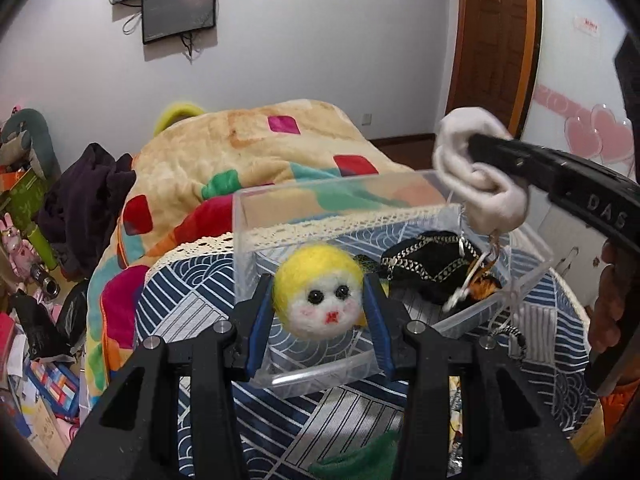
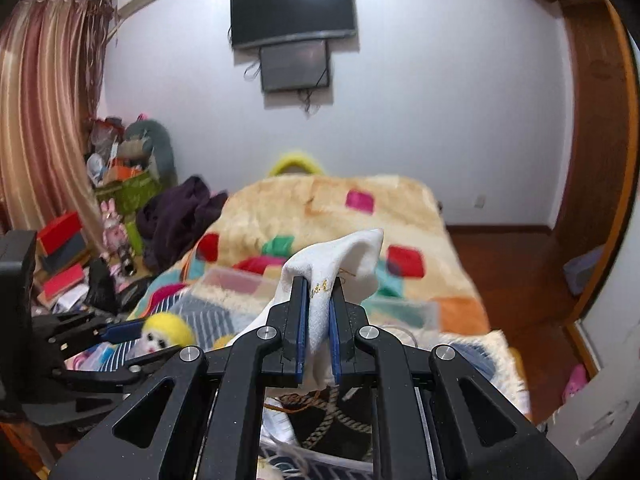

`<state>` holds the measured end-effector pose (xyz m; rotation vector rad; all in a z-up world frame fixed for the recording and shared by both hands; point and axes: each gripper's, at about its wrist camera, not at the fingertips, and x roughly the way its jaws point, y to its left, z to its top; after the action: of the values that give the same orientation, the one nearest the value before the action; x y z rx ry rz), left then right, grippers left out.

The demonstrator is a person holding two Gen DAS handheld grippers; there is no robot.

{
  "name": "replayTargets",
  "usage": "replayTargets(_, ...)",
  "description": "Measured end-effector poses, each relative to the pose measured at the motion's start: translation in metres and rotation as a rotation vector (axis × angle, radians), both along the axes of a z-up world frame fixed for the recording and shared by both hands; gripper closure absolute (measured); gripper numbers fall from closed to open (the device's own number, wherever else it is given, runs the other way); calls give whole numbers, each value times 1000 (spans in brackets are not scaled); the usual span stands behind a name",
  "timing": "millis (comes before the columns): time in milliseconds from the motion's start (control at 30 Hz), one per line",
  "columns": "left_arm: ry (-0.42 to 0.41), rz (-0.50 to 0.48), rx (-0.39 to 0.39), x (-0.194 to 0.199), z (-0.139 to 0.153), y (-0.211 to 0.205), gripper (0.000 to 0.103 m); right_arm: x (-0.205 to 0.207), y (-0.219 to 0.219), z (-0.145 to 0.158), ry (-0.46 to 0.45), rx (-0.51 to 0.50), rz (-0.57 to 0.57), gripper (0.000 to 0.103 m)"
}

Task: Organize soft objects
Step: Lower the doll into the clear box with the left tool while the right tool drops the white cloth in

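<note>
My left gripper is shut on a felt ball doll with yellow hair and a white face, held over the near left part of a clear plastic box. The doll also shows in the right wrist view, with the left gripper around it. My right gripper is shut on a white sock, held above the box's right side. In the left wrist view the sock hangs from the right gripper. A black pouch with gold trim lies inside the box.
The box stands on a blue-and-white patterned cloth on a small table at the foot of a bed with a cream blanket. Clutter and toys line the floor at left. A green cloth lies near the table's front edge.
</note>
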<state>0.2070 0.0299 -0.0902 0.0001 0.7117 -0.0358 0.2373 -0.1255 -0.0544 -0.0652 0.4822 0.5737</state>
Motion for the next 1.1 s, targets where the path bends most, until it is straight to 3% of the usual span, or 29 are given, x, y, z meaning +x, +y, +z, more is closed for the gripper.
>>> replayTargets(333, 28, -3, 29, 7, -10, -9, 58, 13, 22, -28, 135, -92, 86, 94)
replayTargets(433, 28, 4, 26, 7, -10, -8, 50, 15, 27, -34, 166, -123, 109, 94)
replayTargets(500, 23, 3, 14, 6, -9, -6, 37, 15, 29, -38, 189, -136, 129, 93)
replayTargets(667, 12, -3, 20, 0, -6, -7, 35, 13, 34, -44, 205, -181, 142, 92)
replayTargets(767, -9, -6, 19, -9, 0, -7, 31, 11, 31, -43, 214, -178, 147, 86)
replayTargets(900, -45, -13, 10, -21, 11, -6, 25, 4, 20, -36, 200, -142, 144, 68)
replayTargets(1000, -85, -12, 8, -35, 23, -5, 18, -3, 13, -27, 171, -120, 130, 65)
replayTargets(1100, -115, -3, 0, -47, 31, -2, 11, -14, 4, -17, 139, -82, 120, 49)
